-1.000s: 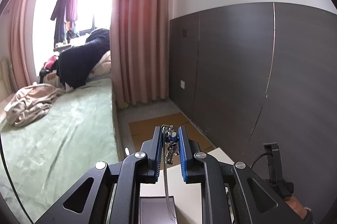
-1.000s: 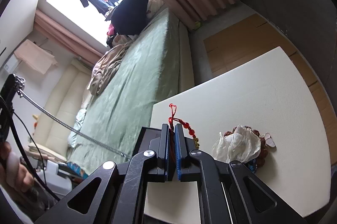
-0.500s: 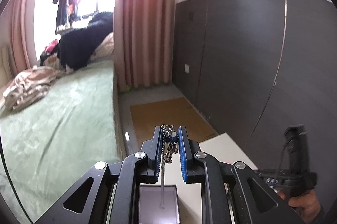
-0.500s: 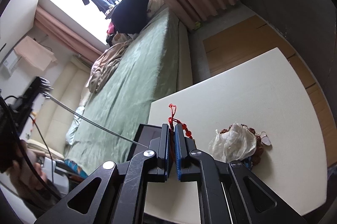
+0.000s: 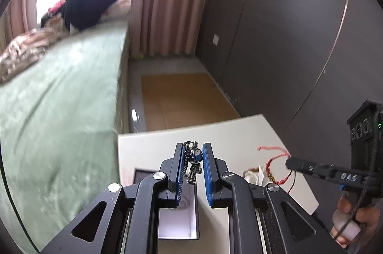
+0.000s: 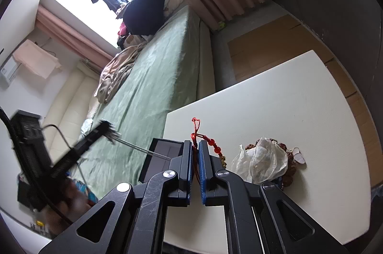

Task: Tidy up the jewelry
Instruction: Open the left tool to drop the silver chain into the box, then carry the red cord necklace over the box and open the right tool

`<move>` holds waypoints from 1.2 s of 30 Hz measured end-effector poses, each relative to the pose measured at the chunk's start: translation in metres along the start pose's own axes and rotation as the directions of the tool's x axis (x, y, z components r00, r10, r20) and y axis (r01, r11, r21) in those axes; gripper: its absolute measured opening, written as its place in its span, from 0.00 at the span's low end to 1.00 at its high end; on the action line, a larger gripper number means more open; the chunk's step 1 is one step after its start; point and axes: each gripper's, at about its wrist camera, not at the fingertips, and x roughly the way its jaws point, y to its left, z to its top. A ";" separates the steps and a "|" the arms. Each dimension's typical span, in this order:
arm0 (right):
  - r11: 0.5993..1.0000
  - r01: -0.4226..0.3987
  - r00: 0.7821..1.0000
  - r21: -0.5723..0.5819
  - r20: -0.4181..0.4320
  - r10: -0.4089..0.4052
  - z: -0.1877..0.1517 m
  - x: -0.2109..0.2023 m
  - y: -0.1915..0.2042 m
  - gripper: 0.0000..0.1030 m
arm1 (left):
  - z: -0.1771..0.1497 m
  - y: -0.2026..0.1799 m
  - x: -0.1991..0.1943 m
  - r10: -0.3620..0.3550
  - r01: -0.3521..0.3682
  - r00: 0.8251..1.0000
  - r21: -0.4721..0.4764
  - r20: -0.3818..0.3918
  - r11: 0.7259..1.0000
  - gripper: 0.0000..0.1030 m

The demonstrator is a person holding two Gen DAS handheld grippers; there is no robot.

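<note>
My left gripper (image 5: 193,153) is shut on a silver chain necklace with a blue-and-silver pendant (image 5: 193,159); its chain hangs down into an open black jewelry box with a pale lining (image 5: 178,223) right below. My right gripper (image 6: 195,148) is shut on a red beaded string bracelet (image 6: 211,142), held above the white table. In the left wrist view the right gripper (image 5: 290,162) and the bracelet (image 5: 275,162) show at the right. In the right wrist view the left gripper (image 6: 109,129) is at the left, with the chain (image 6: 143,150) running to the box (image 6: 165,153).
On the white table (image 6: 299,110) lies a pile of jewelry with a crumpled clear bag (image 6: 261,162) and a small white pendant (image 6: 299,158). A green bed (image 5: 59,98) borders the table's left side. A dark panelled wall (image 5: 287,38) stands at the right.
My left gripper has tilted down and come lower over the box, so the chain now pools inside it. The right gripper has held still with the bracelet.
</note>
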 end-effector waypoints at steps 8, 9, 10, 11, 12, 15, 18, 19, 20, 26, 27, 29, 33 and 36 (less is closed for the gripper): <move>0.999 -0.031 0.999 -0.012 -0.022 0.030 -0.004 0.016 0.007 0.07 | -0.018 0.015 0.044 -0.022 0.008 0.986 -0.086 -0.168 0.996 0.16; 0.999 -0.039 0.999 -0.015 -0.027 0.039 -0.005 0.020 0.010 0.07 | -0.019 0.018 0.048 -0.029 0.010 0.981 -0.098 -0.191 0.995 0.18; 0.999 -0.046 0.998 -0.019 -0.031 0.046 -0.006 0.022 0.012 0.07 | -0.018 0.021 0.049 -0.039 0.016 0.978 -0.113 -0.204 0.993 0.19; 0.998 -0.058 0.998 -0.023 -0.037 0.057 -0.006 0.026 0.016 0.07 | -0.016 0.024 0.047 -0.048 0.021 0.978 -0.129 -0.202 0.991 0.24; 0.997 -0.067 0.997 -0.025 -0.042 0.066 -0.008 0.030 0.019 0.07 | -0.016 0.028 0.046 -0.049 0.021 0.980 -0.141 -0.193 0.990 0.38; 0.994 -0.107 0.993 -0.028 -0.060 0.105 -0.012 0.041 0.029 0.07 | -0.013 0.043 0.028 -0.021 -0.002 0.992 -0.178 -0.128 0.984 0.72; 0.991 -0.133 0.988 -0.028 -0.079 0.130 -0.016 0.052 0.038 0.07 | -0.010 0.059 0.009 -0.014 -0.001 0.998 -0.219 -0.069 0.976 0.74; 0.990 -0.140 0.987 -0.025 -0.087 0.138 -0.017 0.057 0.041 0.07 | -0.010 0.063 0.006 -0.008 -0.007 0.998 -0.229 -0.063 0.973 0.74; 0.988 -0.150 0.984 -0.021 -0.097 0.148 -0.018 0.063 0.043 0.07 | -0.010 0.069 0.003 0.005 -0.018 0.998 -0.241 -0.057 0.970 0.74; 0.987 -0.158 0.978 -0.011 -0.141 0.155 -0.024 0.091 0.059 0.07 | -0.011 0.092 -0.006 0.016 -0.030 0.999 -0.304 -0.050 0.952 0.74; 0.988 -0.153 0.978 -0.012 -0.144 0.150 -0.025 0.094 0.061 0.07 | -0.012 0.094 -0.007 0.018 -0.031 0.999 -0.304 -0.047 0.952 0.74; 0.992 -0.127 0.982 -0.021 -0.140 0.123 -0.026 0.100 0.065 0.08 | -0.013 0.096 -0.011 0.028 -0.039 0.999 -0.303 -0.040 0.952 0.74; 0.996 -0.036 0.992 -0.077 -0.126 0.026 -0.028 0.103 0.072 0.08 | -0.013 0.098 -0.014 0.029 -0.038 0.999 -0.310 -0.034 0.950 0.74; 0.997 -0.014 0.985 -0.079 -0.175 0.000 -0.027 0.113 0.073 0.32 | -0.012 0.100 -0.015 0.026 -0.033 0.999 -0.312 -0.026 0.949 0.74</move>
